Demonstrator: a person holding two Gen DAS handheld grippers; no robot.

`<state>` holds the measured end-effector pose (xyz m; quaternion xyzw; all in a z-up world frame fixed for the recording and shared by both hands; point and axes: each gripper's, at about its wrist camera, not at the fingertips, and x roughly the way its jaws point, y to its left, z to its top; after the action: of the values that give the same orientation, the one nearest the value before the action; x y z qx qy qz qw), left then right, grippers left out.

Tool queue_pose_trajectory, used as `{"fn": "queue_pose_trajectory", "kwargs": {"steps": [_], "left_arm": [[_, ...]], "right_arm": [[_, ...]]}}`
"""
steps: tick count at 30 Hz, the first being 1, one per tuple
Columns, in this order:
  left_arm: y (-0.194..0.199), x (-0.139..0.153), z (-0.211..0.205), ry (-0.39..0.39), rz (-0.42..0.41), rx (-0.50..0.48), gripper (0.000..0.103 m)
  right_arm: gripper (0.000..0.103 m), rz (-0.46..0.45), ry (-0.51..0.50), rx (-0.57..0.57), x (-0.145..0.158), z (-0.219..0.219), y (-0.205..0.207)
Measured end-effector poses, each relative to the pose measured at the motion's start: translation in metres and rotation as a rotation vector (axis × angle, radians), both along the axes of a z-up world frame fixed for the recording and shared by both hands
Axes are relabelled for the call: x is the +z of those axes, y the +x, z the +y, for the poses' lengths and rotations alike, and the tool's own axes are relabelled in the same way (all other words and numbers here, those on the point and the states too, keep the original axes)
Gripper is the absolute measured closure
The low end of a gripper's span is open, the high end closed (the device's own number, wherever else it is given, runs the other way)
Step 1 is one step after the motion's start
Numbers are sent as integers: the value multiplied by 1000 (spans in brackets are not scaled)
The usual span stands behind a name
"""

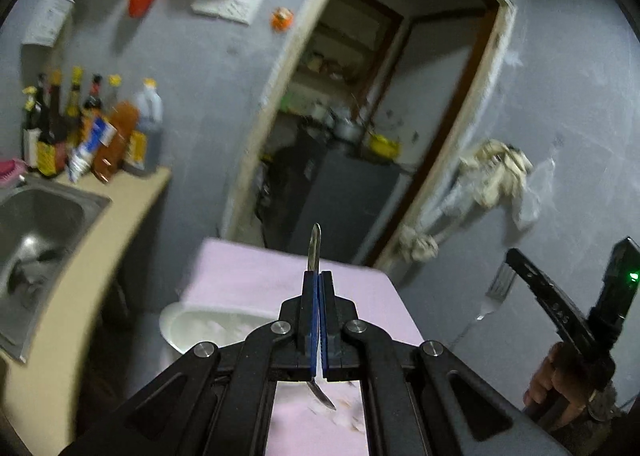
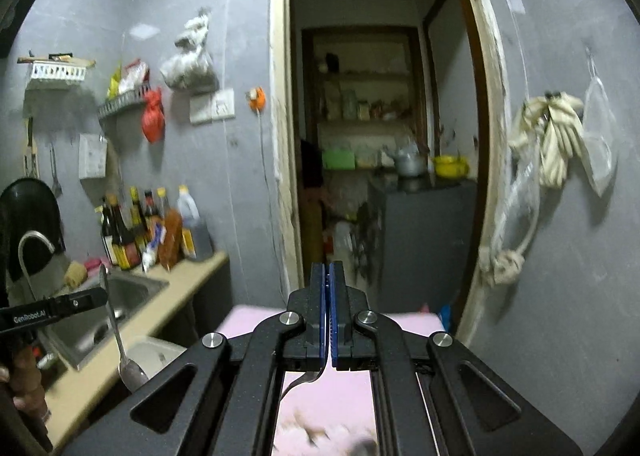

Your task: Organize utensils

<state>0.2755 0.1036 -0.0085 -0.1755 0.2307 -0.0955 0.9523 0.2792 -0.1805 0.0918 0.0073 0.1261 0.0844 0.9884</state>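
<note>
Left tongs (image 1: 320, 276): clamped on the spoon (image 1: 314, 246), handle tip jutting forward past the pads, bowl hanging behind and below.
Right tongs (image 2: 330, 268): clamped on the fork (image 2: 306, 376); from the left view its tines point up.
Axis: both utensils run roughly along their tongs.
Below: pink-covered worktop (image 1: 240, 272); no utensil holder in view.
</note>
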Motion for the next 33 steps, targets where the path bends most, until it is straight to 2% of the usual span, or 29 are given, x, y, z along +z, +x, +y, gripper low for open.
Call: {"fn": "queue_pose_trajectory", "kwargs": {"steps": [6, 12, 20, 29, 31, 33], "left_arm": [[21, 1, 40, 29, -47, 128, 102], [42, -21, 46, 57, -12, 158, 102], [54, -60, 30, 96, 54, 152, 101], [55, -75, 24, 111, 126, 118, 101], [54, -77, 26, 110, 141, 118, 101], [51, -78, 28, 106, 152, 132, 101]], "right_arm": [[101, -63, -11, 6, 7, 57, 25], [101, -1, -77, 17, -24, 100, 47], [101, 114, -104, 33, -67, 108, 62], [100, 210, -32, 89, -91, 95, 64], [94, 224, 3, 108, -94, 92, 65], [78, 237, 48, 111, -95, 84, 64]]}}
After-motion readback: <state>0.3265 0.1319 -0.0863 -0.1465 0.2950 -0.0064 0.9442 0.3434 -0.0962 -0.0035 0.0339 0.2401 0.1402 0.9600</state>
